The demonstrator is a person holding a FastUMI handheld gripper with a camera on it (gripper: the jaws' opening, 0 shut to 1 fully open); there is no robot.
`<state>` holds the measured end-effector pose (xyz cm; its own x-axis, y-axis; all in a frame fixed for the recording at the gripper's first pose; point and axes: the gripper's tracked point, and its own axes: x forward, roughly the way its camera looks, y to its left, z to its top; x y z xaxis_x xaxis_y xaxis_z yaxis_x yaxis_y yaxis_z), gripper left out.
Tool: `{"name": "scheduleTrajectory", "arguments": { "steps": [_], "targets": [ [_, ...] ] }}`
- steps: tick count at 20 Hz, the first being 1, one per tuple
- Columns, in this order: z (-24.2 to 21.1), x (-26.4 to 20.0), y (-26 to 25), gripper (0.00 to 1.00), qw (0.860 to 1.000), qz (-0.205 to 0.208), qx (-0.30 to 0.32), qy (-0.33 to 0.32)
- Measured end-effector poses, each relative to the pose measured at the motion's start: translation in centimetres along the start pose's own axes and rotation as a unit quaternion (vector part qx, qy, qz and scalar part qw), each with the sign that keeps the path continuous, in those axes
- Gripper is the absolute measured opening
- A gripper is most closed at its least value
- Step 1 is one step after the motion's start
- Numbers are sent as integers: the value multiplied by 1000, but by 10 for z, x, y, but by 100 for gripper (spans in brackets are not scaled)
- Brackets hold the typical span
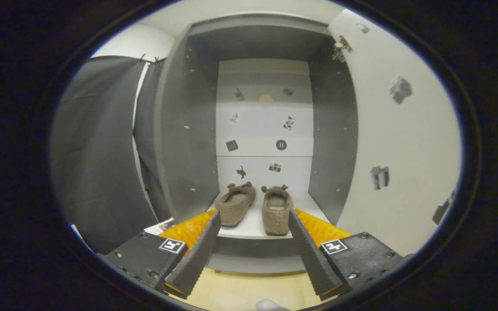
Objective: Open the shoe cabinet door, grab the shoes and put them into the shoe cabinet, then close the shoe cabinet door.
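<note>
1. The gripper (253,220) has its ribbed black fingers spread apart, holding nothing.
2. Just beyond them, the pair of brown fuzzy slippers (255,206) sits on the grey cabinet's white shelf (249,229).
3. Next, I judge: swing to the open white door (400,142) at the fingers' right and push it closed evenly.

I see brown fuzzy shoes (255,208), grey shoe cabinet (180,142) walls, its white back panel dotted with small dark pictures, white door (400,142), my gripper (254,218) black with ridged fingers, orange behind.

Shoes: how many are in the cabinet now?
2. Left shoe and right shoe sit side by side on the cabinet shelf, just beyond the open gripper.
</note>
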<state>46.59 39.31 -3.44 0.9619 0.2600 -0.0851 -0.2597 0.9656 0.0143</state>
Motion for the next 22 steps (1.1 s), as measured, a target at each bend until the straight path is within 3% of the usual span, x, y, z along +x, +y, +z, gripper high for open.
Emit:
{"name": "scheduleTrajectory", "arguments": {
  "steps": [13,22],
  "targets": [
    [17,-215,-22,99,998,-10,-16,-55],
    [7,-306,-147,99,994,-89,4,-57]
  ]
}}
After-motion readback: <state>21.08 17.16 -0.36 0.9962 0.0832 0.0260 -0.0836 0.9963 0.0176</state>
